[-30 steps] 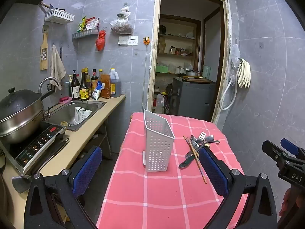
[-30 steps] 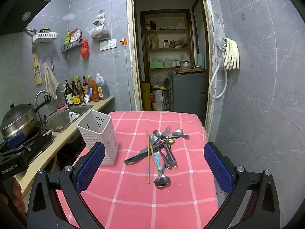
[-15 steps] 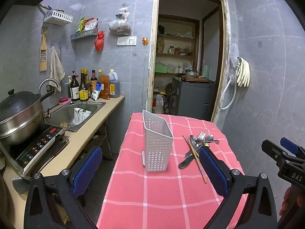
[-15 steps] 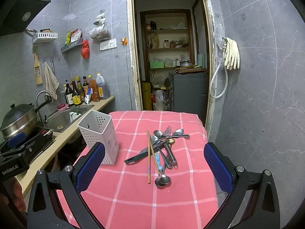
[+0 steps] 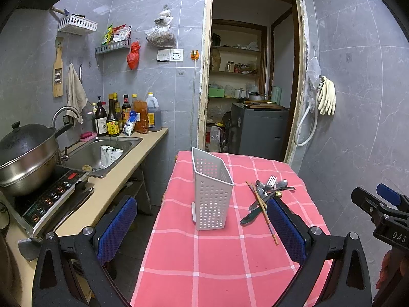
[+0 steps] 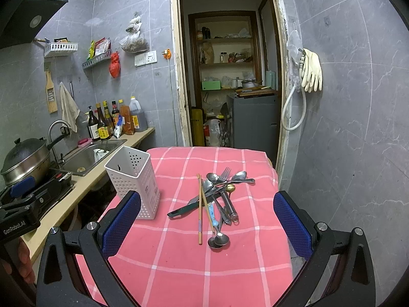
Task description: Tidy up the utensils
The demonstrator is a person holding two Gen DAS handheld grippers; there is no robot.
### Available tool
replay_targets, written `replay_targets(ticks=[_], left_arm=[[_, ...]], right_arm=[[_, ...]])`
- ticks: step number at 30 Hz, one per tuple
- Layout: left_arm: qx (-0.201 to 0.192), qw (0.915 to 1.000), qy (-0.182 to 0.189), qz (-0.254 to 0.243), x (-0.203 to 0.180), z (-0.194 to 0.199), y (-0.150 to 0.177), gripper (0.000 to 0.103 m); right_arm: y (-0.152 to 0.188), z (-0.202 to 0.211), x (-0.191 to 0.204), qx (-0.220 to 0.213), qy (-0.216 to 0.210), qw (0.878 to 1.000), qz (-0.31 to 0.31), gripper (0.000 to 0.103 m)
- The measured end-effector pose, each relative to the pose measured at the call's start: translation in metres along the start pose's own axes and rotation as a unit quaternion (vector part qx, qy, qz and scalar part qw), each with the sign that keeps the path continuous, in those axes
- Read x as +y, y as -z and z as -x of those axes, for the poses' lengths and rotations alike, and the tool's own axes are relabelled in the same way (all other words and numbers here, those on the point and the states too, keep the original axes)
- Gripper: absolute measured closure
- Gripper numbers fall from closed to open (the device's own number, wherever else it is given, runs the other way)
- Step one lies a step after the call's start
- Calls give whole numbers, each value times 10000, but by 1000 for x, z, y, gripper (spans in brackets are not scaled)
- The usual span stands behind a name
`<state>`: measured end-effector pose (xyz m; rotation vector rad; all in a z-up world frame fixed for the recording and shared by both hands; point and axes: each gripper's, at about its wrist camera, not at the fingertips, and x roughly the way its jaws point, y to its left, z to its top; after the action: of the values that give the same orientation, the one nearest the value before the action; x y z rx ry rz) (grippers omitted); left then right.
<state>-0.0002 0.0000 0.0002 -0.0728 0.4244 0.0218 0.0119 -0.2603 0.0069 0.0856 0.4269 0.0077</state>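
Note:
A white perforated utensil holder (image 5: pixel 211 194) stands upright and empty on the red checked tablecloth (image 5: pixel 219 258); it also shows in the right wrist view (image 6: pixel 133 181). A pile of utensils (image 6: pixel 217 199) lies right of it: spoons, a fork, wooden chopsticks (image 6: pixel 200 212) and a dark-handled knife; the pile also shows in the left wrist view (image 5: pixel 265 197). My left gripper (image 5: pixel 202 227) is open and empty, held above the near table, in front of the holder. My right gripper (image 6: pixel 207 227) is open and empty, short of the pile.
A counter (image 5: pixel 102 194) on the left carries a sink (image 5: pixel 102 151), sauce bottles (image 5: pixel 120 117), an induction cooker (image 5: pixel 48 197) and a lidded pot (image 5: pixel 23 153). An open doorway (image 6: pixel 230 76) lies behind the table. A tiled wall with hanging gloves (image 6: pixel 311 70) is on the right.
Both views have shifted very slightly. The utensils and holder have not moved, and both grippers stay open.

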Motion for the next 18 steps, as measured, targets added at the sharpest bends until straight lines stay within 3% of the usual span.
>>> replay_targets(ticks=[18], left_arm=[[4,10000,-9,-27,0,0,0,1]], right_arm=[[3,-2,4,10,-14,10000,-1,1]])
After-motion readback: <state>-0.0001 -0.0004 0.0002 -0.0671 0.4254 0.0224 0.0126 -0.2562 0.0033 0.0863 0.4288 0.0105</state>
